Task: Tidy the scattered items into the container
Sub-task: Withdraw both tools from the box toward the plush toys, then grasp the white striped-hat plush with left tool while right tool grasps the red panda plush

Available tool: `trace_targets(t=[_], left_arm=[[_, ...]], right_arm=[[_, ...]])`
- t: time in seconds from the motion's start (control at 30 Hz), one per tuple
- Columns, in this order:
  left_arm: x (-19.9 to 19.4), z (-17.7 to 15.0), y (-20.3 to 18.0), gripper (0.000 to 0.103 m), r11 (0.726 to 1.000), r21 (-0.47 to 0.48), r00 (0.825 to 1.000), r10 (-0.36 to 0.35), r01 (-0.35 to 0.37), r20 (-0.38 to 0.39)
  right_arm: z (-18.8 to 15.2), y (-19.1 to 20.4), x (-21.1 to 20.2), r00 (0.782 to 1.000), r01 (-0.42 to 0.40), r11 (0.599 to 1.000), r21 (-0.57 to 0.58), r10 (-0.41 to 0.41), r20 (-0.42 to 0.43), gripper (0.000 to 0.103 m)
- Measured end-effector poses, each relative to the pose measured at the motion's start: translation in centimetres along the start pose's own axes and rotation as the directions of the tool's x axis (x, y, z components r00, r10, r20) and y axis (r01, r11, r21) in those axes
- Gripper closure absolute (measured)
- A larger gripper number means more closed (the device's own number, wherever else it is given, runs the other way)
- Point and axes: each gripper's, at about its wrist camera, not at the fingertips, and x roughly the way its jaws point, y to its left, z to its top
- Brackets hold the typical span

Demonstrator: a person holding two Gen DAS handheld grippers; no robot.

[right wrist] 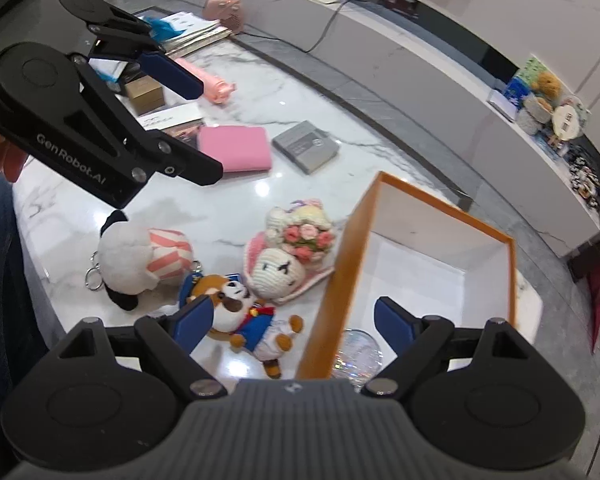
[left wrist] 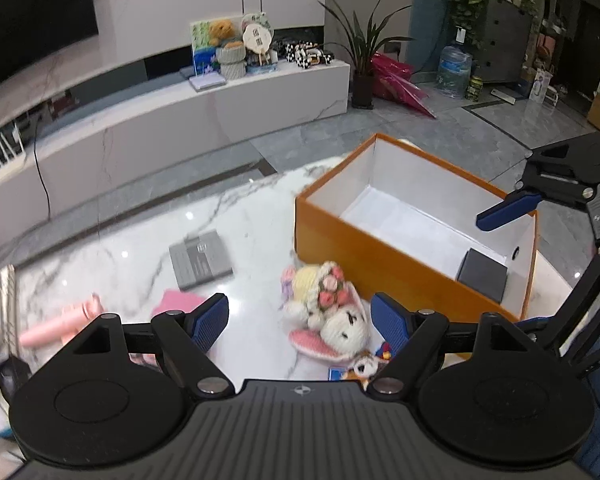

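Sitting at about 2 o'clock on the marble surface (left wrist: 112,264): orange box (left wrist: 364,256), white inside, lid off, holding a small black box (left wrist: 483,275) near one end. Lying just beside its long wall, at 6 o'clock from it: crocheted bunny (right wrist: 284,256) with a pink rose bouquet, and raccoon plush (right wrist: 244,316) in blue. Resting further off at 10 o'clock: grey box (right wrist: 306,146) and pink pouch (right wrist: 236,148). Hovering with fingers spread apart, gripping nothing: left gripper (left wrist: 300,320), right gripper (right wrist: 294,322).

bunny doll (left wrist: 332,316) beside box (left wrist: 364,256) | small case (left wrist: 483,274) in box | both on table (left wrist: 140,240)
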Motion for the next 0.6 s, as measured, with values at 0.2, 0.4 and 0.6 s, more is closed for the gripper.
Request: trace_targets(t=[0.2, 0.4, 0.6], left_arm=[[0.4, -2.9, 1.5, 0.011, 1.000, -0.024, 1.000, -0.010, 0.010, -0.019], [1.6, -6.4, 2.0, 0.011, 0.999, -0.034, 0.999, -0.026, 0.024, -0.042], [3.1, -9.6, 2.5, 0.011, 0.996, -0.074, 0.995, -0.057, 0.051, -0.076]], right_arm=[[-0.1, 1.9, 2.4, 0.999, -0.045, 0.996, -0.081, 0.044, -0.008, 0.014], [-0.6, 3.9, 5.3, 0.997, -0.079, 0.985, -0.156, 0.080, -0.003, 0.014], [-1.6, 5.1, 8.5, 0.993, -0.114, 0.980, -0.161, 0.109, -0.040, 0.014]])
